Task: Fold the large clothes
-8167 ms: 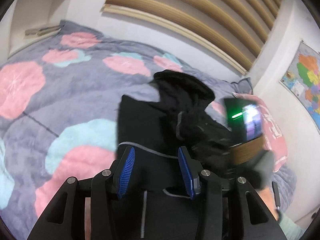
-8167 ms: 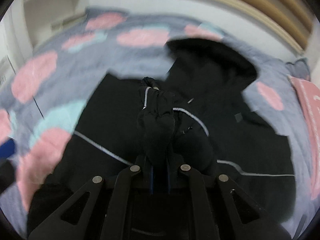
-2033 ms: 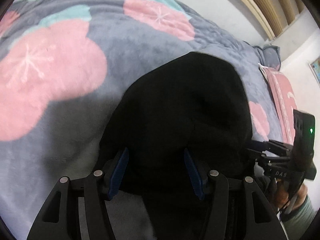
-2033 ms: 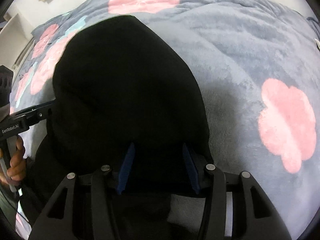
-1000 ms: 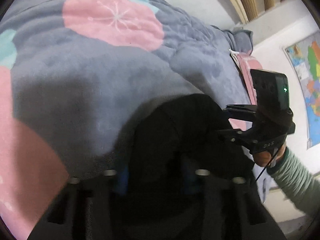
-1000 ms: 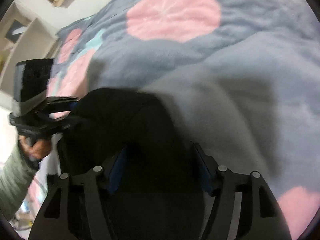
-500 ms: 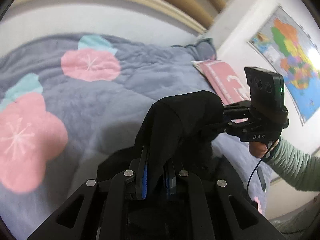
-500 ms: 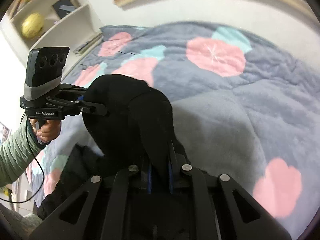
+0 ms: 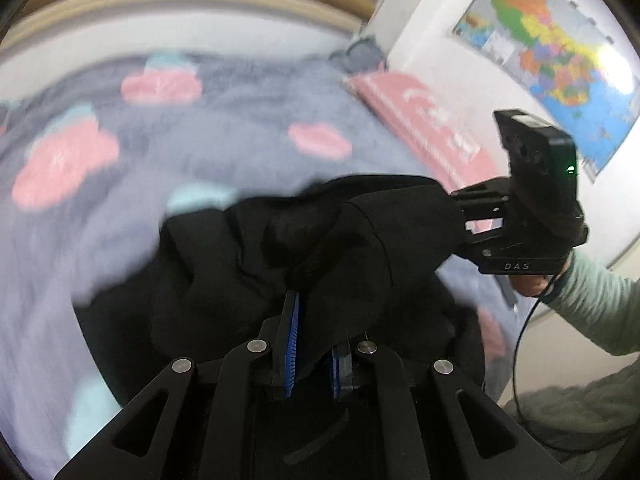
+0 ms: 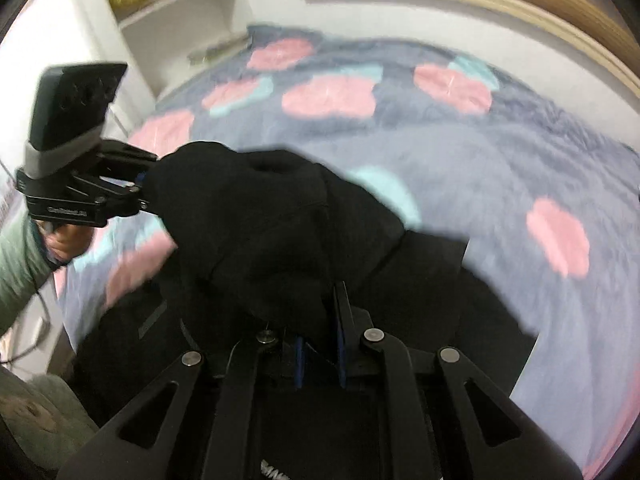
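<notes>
Softly bunched black garment (image 9: 328,240) (matte, rumpled)

Blanket (image 10: 460,168) lies open toward the bed's far edge and corners; the lifted jacket (image 10: 260,232) blocks its near edge.

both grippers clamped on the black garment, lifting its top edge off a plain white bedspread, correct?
Not quite: the bedspread is grey with pink and teal flowers, not plain white, as the right wrist view shows. The rest holds: left gripper and right gripper are both clamped on the black garment, lifting its top edge.
</notes>
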Tool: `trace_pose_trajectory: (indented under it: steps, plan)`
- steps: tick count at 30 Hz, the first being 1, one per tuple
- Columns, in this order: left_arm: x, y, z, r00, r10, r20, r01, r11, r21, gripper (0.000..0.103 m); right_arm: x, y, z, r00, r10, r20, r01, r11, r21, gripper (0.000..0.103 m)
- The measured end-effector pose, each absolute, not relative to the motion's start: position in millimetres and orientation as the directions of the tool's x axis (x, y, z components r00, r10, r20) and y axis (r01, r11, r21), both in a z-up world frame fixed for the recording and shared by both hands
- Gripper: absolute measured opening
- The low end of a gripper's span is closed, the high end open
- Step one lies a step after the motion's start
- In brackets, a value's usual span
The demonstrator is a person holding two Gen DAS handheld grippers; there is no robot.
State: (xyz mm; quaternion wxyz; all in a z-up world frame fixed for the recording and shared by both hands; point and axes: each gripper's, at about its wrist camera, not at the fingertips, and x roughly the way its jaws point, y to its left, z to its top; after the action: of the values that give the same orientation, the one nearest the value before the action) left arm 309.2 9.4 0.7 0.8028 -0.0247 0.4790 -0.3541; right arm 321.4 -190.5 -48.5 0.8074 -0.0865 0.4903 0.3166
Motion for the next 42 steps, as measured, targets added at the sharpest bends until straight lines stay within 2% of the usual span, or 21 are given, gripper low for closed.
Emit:
trace_pose_trajectory:
  steps: [5, 9, 11, 13, 14, 15, 17, 19, 24, 26, 29, 31, 33, 36, 42]
  plan:
    - [279, 25, -66, 0.244, -0.598, -0.763, 0.375, 0.784, -0.495, 0.015, 286, -181, -100, 0.325, 0.340, -0.882, -0.583, 0.807, 0.096, 0.022]
    - [263, 34, -77, 0.257, -0.618, -0.743, 0.311, 0.781, -0.542, 0.016, 264, -182, -106, 0.320, 0.306, -0.897, -0.600, 0.798, 0.058, 0.026]
    - [256, 37, -67, 0.256, -0.618, -0.744, 0.319, 0.780, -0.538, 0.017, 256, -189, -92, 0.339, 0.292, -0.894, -0.600, 0.799, 0.034, 0.029]
    - [248, 43, -52, 0.269, -0.607, -0.748, 0.341, 0.786, -0.515, 0.019, 250, -202, -73, 0.371, 0.280, -0.885, -0.587, 0.809, 0.009, 0.039]
    - [245, 48, -42, 0.283, -0.605, -0.745, 0.348, 0.788, -0.508, 0.022, 248, -211, -61, 0.397, 0.273, -0.876, -0.573, 0.819, -0.004, 0.049]
    - [242, 55, -33, 0.295, -0.608, -0.737, 0.351, 0.787, -0.508, 0.024, 246, -217, -52, 0.414, 0.273, -0.868, -0.561, 0.828, -0.007, 0.052]
    - [240, 67, -10, 0.342, -0.619, -0.707, 0.347, 0.782, -0.517, 0.034, 250, -236, -32, 0.414, 0.313, -0.855, -0.528, 0.847, 0.054, 0.052]
    - [241, 75, 11, 0.397, -0.632, -0.666, 0.347, 0.775, -0.529, 0.039, 256, -247, -14, 0.418, 0.366, -0.831, -0.497, 0.858, 0.128, 0.052]
    - [259, 71, 47, 0.469, -0.686, -0.556, 0.377, 0.725, -0.577, 0.040, 288, -229, 3, 0.404, 0.456, -0.793, -0.461, 0.850, 0.254, 0.053]
    - [269, 62, 36, 0.440, -0.695, -0.569, 0.364, 0.717, -0.595, 0.040, 306, -214, -15, 0.353, 0.446, -0.822, -0.426, 0.859, 0.283, 0.053]
    - [283, 34, -10, 0.322, -0.695, -0.643, 0.326, 0.719, -0.614, 0.040, 315, -193, -70, 0.246, 0.364, -0.898, -0.391, 0.885, 0.252, 0.053]
    - [290, 21, -53, 0.253, -0.643, -0.723, 0.283, 0.764, -0.580, 0.040, 322, -182, -110, 0.162, 0.323, -0.933, -0.363, 0.898, 0.248, 0.053]
    - [298, 11, -104, 0.167, -0.540, -0.825, 0.214, 0.836, -0.505, 0.039, 325, -179, -155, 0.064, 0.278, -0.959, -0.329, 0.913, 0.243, 0.053]
    - [301, 12, -133, 0.177, -0.549, -0.817, 0.180, 0.834, -0.521, 0.039, 323, -181, -175, 0.085, 0.271, -0.959, -0.326, 0.917, 0.231, 0.053]
    - [292, 32, -116, 0.235, -0.585, -0.776, 0.157, 0.811, -0.564, 0.035, 301, -189, -152, 0.169, 0.316, -0.933, -0.344, 0.907, 0.245, 0.053]
